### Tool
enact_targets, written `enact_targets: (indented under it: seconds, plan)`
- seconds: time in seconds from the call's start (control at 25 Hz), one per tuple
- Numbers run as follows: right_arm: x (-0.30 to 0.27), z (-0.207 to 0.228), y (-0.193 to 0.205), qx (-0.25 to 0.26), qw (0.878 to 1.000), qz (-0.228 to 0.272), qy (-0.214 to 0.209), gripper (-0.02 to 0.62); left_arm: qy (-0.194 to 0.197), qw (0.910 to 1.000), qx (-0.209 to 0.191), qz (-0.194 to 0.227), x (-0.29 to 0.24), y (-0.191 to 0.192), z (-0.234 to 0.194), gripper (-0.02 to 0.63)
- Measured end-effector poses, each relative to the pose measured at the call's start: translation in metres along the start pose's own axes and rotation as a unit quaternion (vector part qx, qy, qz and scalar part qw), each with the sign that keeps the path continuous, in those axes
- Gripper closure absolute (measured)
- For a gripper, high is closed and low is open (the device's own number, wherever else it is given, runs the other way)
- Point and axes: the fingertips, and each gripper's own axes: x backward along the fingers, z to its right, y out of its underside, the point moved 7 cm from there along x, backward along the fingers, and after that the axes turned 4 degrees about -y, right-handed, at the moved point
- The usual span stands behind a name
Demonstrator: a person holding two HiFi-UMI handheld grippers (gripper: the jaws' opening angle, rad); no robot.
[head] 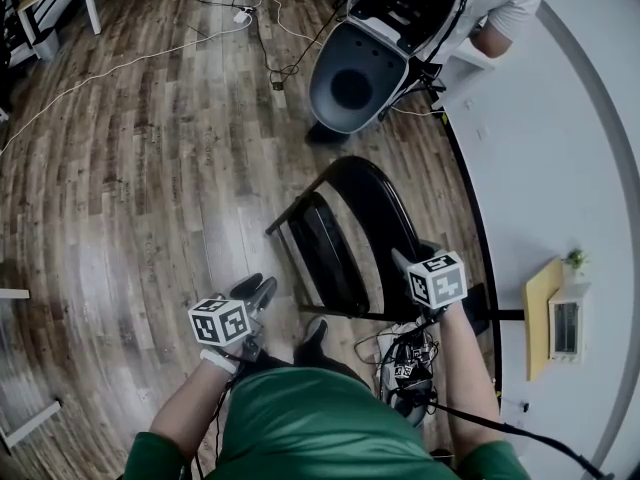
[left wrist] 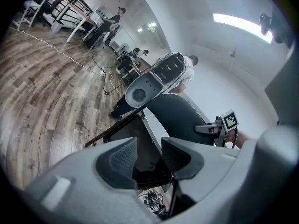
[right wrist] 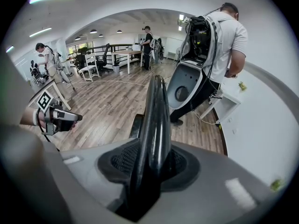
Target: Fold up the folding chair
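Holding the glossy black folding chair (head: 372,213) by its curved backrest rim, your right gripper (head: 402,261) is clamped tight on it. Your left gripper (head: 260,290) stands part-open and empty, just short of the seat. The chair, not yet folded flat, stands on the wood-plank floor (head: 130,188) at its edge along the white wall. With one grip on a slick round rim, the seat may swing suddenly and twist the chair loose. Its feet could also snag the tangle of cables (head: 405,363) nearby.

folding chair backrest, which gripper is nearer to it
Right. The right gripper is clamped on the black backrest edge. The left gripper is open, off to the left of the seat, clear of the chair.
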Motion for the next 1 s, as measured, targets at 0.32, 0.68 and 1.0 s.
enact_targets:
  seconds: [0.32,0.68,1.0]
  plan:
    - [0.001,0.001,0.001,0.001,1.000,-0.001,0.003,0.460,0.000,1.0000,0.005,-0.005,0.004,0.005,-0.003,0.439]
    - [0.001,0.002,0.000,0.001,1.000,-0.002,0.001,0.460,0.000,1.0000,0.000,-0.009,0.006,0.007,-0.004,0.440]
    - [0.001,0.000,0.001,0.002,1.000,-0.002,0.002,0.460,-0.001,0.9999,-0.002,-0.015,0.006,0.013,-0.005,0.440]
